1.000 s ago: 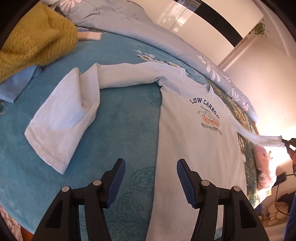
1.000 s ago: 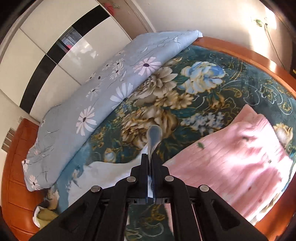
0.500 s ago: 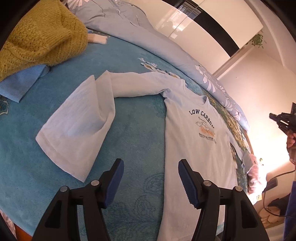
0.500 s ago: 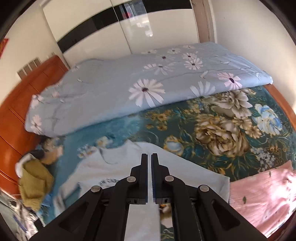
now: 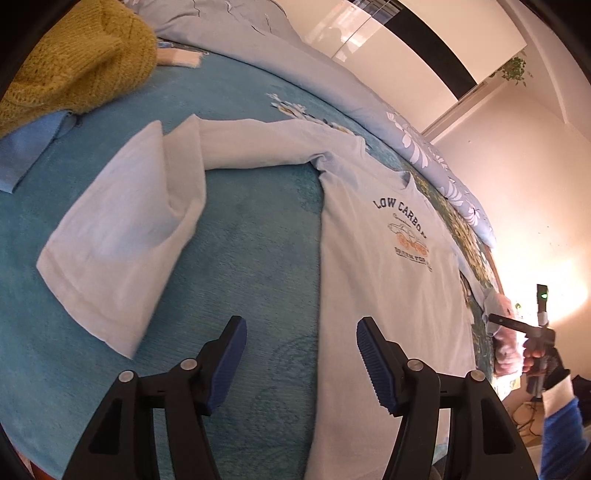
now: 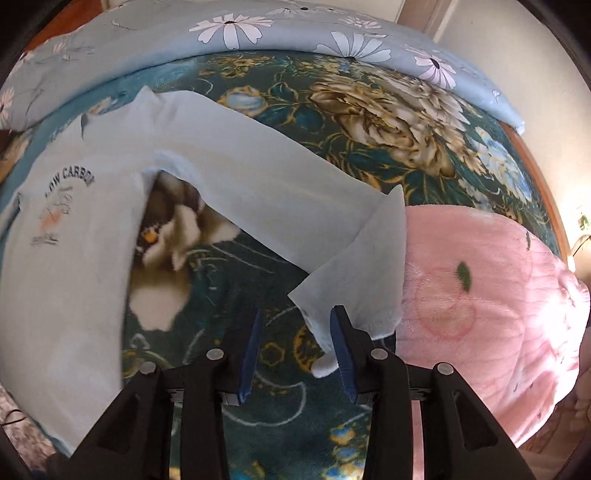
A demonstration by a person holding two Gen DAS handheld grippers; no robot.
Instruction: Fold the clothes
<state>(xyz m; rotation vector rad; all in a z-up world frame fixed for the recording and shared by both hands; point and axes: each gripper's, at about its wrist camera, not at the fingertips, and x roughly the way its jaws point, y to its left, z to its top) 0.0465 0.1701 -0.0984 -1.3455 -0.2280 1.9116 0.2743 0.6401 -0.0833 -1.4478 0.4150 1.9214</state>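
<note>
A pale blue long-sleeved shirt [image 5: 391, 280] printed "LOW CARBON" lies face up on the teal bedspread [image 5: 251, 229]. Its left sleeve [image 5: 122, 236] is bent back on itself at the left. My left gripper [image 5: 300, 332] hovers open above the bedspread, just left of the shirt's lower side edge. In the right wrist view the right sleeve [image 6: 273, 192] runs out to a folded-over cuff [image 6: 362, 266]. My right gripper [image 6: 297, 321] is open; the cuff's corner lies against its right finger [image 6: 341, 343], with nothing between the pads. A hand holds that right gripper [image 5: 496, 318] at the far right.
A yellow knitted sweater [image 5: 74, 66] lies on a blue cloth [image 5: 33, 147] at the top left. A daisy-print duvet [image 6: 258, 33] runs along the far side. A pink blanket [image 6: 480, 295] lies beside the cuff, and the wooden bed edge [image 6: 535, 177] curves behind it.
My right gripper let go of the sleeve end, swung up, then came back down open beside the cuff, which now lies on the bed. My left gripper stayed open and shifted slightly.
</note>
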